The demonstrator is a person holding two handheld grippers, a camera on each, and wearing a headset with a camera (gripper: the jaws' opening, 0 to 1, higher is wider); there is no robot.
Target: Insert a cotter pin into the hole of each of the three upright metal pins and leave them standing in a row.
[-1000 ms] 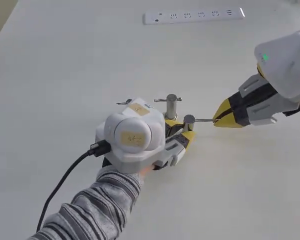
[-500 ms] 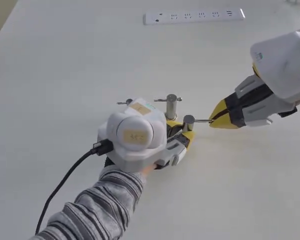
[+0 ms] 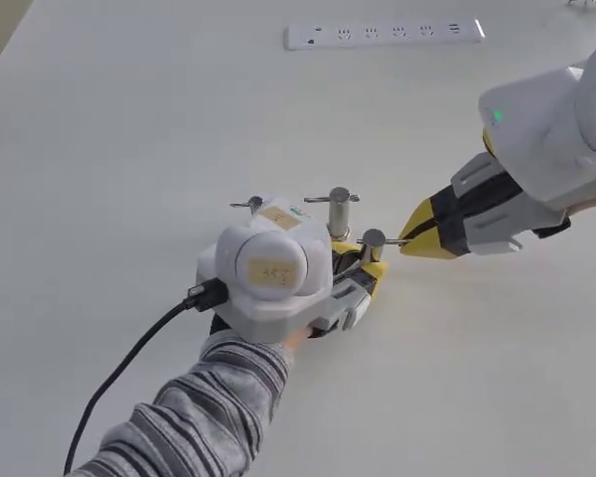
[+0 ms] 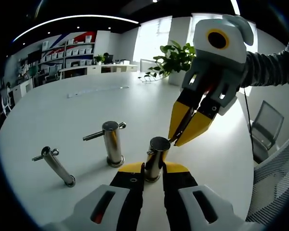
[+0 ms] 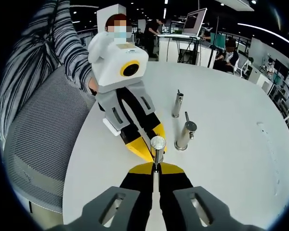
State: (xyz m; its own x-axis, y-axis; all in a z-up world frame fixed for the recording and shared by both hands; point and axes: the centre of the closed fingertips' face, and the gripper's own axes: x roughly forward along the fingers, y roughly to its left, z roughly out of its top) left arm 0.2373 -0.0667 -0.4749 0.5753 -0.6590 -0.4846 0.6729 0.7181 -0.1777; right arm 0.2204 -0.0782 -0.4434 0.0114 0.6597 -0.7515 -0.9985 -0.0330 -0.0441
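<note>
1. The left claw [image 4: 154,169] is clenched low on the third metal pin [image 4: 157,153]. It braces the pin upright on the surface [image 3: 129,149], with the hole facing 3 o'clock.
2. The right claw [image 3: 407,241] reaches in from 3 o'clock, pinching the cotter pin [image 3: 389,239] level with that hole. Its tip looks at the hole or just inside.
3. The middle pin [image 3: 340,211] and the far pin [image 3: 255,204] stand at 10 to 11 o'clock, each already pinned, so this looks like the last insertion.

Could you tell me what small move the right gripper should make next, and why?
Probably ease the right gripper a touch closer to the metal pin clamped by the left gripper: its cotter pin looks only partly through the hole, with a short stretch showing between them.
</note>
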